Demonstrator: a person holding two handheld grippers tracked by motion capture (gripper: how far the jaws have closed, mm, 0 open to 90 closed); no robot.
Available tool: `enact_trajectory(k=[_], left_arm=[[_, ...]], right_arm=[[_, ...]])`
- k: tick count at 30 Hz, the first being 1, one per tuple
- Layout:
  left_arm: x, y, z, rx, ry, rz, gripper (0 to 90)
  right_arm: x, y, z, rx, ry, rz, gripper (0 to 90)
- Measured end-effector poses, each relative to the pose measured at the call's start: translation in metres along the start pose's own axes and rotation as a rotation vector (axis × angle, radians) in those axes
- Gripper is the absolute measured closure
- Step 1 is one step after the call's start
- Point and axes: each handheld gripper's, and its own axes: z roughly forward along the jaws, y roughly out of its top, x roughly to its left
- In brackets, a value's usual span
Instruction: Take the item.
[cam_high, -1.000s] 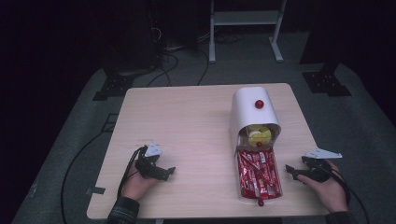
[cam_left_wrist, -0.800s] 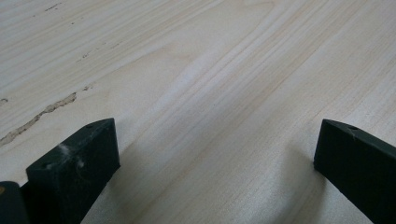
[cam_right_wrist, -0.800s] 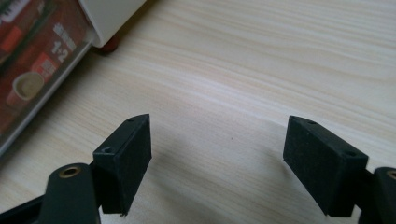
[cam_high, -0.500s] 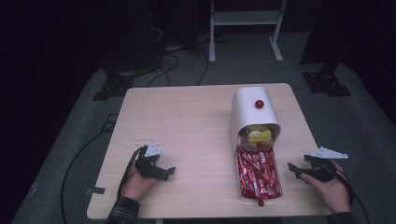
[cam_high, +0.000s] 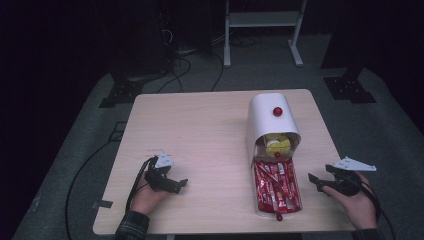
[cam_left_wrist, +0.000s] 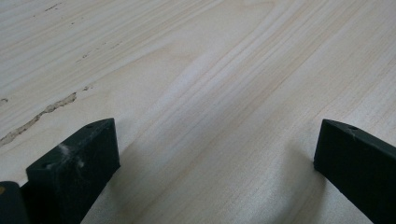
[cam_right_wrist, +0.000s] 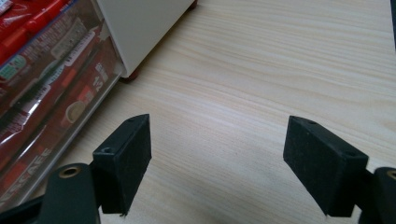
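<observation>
Dark room, cables on grey floor, pale wood table (cam_high: 200, 130) in the middle. On its right half stood a white cabinet (cam_high: 270, 117) w/ red knob (cam_high: 276, 111), yellow stuff inside its open front. Its clear drawer (cam_high: 278, 187) was pulled out toward me, packed w/ red packets (cam_high: 272, 180); drawer's own red knob (cam_high: 279, 216) sat at the near edge of the table.

My right hand-held gripper (cam_high: 316, 181) was low over the table, just right of the drawer, apart from it, jaws spread wide w/ nothing between them. In the right gripper view the gripper (cam_right_wrist: 217, 154) looked along bare wood, drawer wall (cam_right_wrist: 60, 116) and packets off to the side. Left hand-held gripper (cam_high: 179, 186) rested on the table's left part, well apart from the drawer, also wide open and empty; the left gripper view (cam_left_wrist: 217, 154) had plain wood under it.

My read: drawer was the thing to work on. Thin clear plastic, stiff but prob. brittle and slick; full load made it somewhat heavy. Best hold looked like the small knob at front, or push flat on the front wall. Cabinet seemed light, might slide when pushed, so I'd brace it w/ the left. Packets: soft, crinkly, slippery film; pinch mid-body, gently.
</observation>
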Motion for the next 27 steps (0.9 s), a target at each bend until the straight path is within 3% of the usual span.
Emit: enact_trajectory(k=[27], left_arm=[[0.0,0.0,0.0,-0.001,0.0,-0.001,0.0]], right_arm=[[0.007,0.008,-0.011,-0.035,0.031,0.008,22.7]])
